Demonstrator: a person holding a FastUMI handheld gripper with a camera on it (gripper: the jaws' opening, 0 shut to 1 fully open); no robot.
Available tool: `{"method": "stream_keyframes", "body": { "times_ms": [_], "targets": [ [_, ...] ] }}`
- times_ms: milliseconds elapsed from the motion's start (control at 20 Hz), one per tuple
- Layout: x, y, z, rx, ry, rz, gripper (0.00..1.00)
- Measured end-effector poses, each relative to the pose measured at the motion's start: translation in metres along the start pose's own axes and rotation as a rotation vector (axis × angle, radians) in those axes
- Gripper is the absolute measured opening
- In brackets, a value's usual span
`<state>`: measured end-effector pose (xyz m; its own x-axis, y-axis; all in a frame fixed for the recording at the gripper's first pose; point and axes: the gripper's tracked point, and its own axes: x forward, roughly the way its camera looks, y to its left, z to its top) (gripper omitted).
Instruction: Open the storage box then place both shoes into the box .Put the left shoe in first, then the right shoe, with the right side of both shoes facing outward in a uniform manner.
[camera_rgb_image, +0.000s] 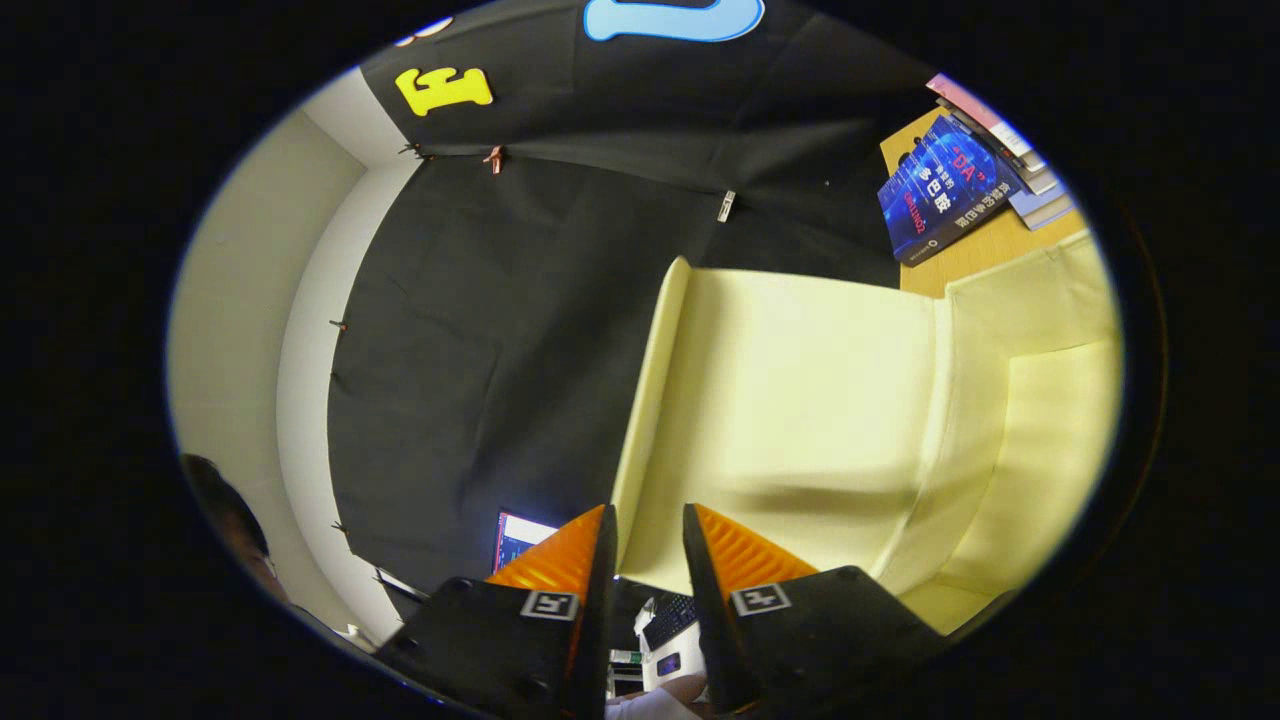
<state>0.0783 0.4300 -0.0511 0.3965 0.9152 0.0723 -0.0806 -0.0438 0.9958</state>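
The pale yellow storage box (1050, 420) lies ahead and to the right of the fingers, its inside showing. Its lid (800, 400) is swung up and stands as a broad flat panel just beyond the fingers. My gripper (650, 525) has its fingers only a narrow gap apart, and the near edge of the lid sits in that gap, at the corner by the lid's side lip. The fingers look closed on that edge. The whole view is tilted.
Several books (945, 190) are stacked on a wooden tabletop (990, 250) beyond the box. A person's head (230, 520) is off to the left near the white wall. A lit screen (520, 535) and a keyboard (668, 618) show behind the fingers.
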Motion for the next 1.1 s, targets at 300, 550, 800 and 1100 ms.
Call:
{"method": "stream_keyframes", "body": {
  "times_ms": [300, 550, 800, 1100],
  "targets": [
    [-0.025, -0.015, 0.021, -0.101, -0.097, -0.086, 0.96],
    [-0.076, -0.028, 0.04, -0.275, -0.176, -0.25, 0.97],
    [-0.157, -0.05, 0.051, -0.479, -0.206, -0.497, 0.97],
    [-0.263, -0.094, 0.049, -0.53, -0.207, -0.732, 0.97]
  ]
}}
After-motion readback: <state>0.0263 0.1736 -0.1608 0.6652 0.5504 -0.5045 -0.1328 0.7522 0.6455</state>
